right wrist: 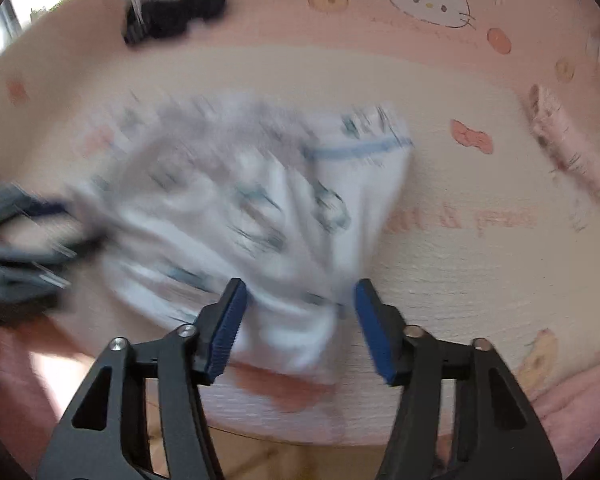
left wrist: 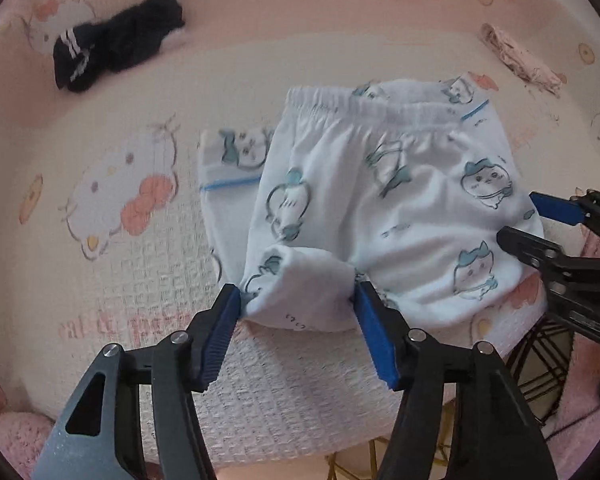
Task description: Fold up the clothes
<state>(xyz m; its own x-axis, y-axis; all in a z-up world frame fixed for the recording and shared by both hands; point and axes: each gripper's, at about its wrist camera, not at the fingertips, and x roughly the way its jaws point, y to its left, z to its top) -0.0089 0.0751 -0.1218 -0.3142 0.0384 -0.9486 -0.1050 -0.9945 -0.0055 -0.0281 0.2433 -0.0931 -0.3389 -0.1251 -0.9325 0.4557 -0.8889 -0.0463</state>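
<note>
One pair of white printed shorts [left wrist: 384, 208] lies mid-frame on the pink cartoon blanket [left wrist: 100, 208], waistband toward the top. The left gripper [left wrist: 298, 300] stands open, a fold of fabric between its blue pads. The right gripper [right wrist: 298, 312] is open too, straddling a hem. A black sock [left wrist: 116, 44] sits upper left.
</note>
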